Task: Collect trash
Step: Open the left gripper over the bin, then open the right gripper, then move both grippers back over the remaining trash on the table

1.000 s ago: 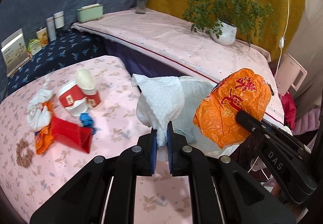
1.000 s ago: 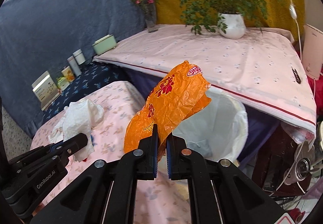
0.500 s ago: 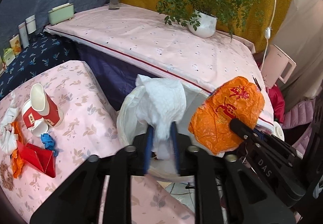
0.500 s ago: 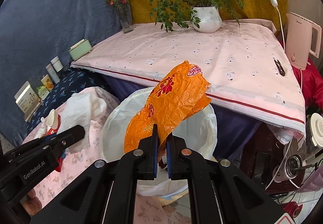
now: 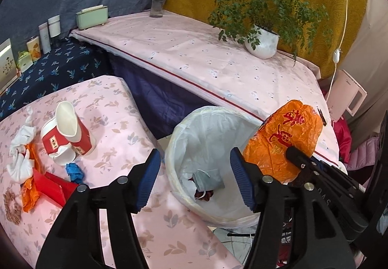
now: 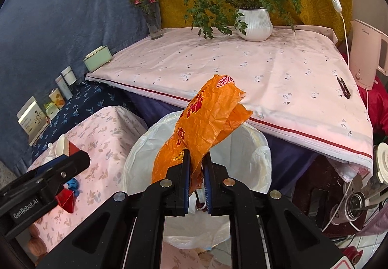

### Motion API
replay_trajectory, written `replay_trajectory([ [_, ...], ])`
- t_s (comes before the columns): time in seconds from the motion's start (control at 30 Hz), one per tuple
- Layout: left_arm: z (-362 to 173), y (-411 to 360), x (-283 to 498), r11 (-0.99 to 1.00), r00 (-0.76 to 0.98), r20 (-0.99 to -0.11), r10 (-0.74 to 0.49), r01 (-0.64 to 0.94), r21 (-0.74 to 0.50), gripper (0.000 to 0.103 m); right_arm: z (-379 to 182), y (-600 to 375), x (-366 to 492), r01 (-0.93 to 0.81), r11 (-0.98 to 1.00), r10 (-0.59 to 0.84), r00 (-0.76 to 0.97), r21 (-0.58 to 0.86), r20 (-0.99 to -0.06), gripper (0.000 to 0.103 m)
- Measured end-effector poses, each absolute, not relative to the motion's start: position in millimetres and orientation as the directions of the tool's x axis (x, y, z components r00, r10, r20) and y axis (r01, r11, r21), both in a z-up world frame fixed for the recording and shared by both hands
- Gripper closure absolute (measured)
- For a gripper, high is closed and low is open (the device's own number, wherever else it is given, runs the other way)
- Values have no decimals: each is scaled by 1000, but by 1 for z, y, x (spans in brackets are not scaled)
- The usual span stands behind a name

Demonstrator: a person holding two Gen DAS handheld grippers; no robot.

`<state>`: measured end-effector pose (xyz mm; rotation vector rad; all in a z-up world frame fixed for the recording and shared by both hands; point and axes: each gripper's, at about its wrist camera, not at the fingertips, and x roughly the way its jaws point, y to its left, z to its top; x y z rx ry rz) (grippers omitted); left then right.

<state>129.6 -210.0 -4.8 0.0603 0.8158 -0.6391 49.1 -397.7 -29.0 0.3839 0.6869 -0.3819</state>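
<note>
Two grippers hung over lined bin [image 5: 208, 128]. Left gripper [image 5: 195, 178] gaped, empty. Right gripper [image 6: 196, 180] pinched orange wrapper [image 6: 206, 123] above bin mouth; best centre over opening, then release.

Left gripper [image 5: 195, 178] hangs with its blue-padded black jaws spread wide, nothing between them. Beside it, the right gripper [image 6: 196, 180] is clamped tight, blue pads [image 6: 186, 181] pinching a crumpled orange plastic bag [image 6: 206, 123] that sticks up above the fingers.
</note>
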Motion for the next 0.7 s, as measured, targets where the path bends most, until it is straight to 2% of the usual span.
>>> replay_trajectory([
  [0.1, -6, -202, 130, 827, 529, -692, -492, 533, -180, 38, -27, -392, 56, 443, 872, -201, 713, 209, -672, 87],
  [0.17, -6, -198, 130, 835, 540, -690, -482, 522, -175, 36, -25, -387, 59, 436, 877, -202, 717, 203, -667, 76],
  [0.2, -5, -196, 131, 838, 544, -689, -478, 517, -173, 34, -23, -385, 60, 435, 878, -206, 719, 198, -664, 66],
  [0.23, -5, -193, 131, 843, 550, -688, -473, 510, -173, 33, -22, -382, 61, 435, 880, -213, 721, 192, -659, 60],
  [0.7, 0, -149, 129, 884, 604, -672, -429, 434, -175, 32, -3, -348, 64, 389, 907, -206, 746, 163, -634, 48],
])
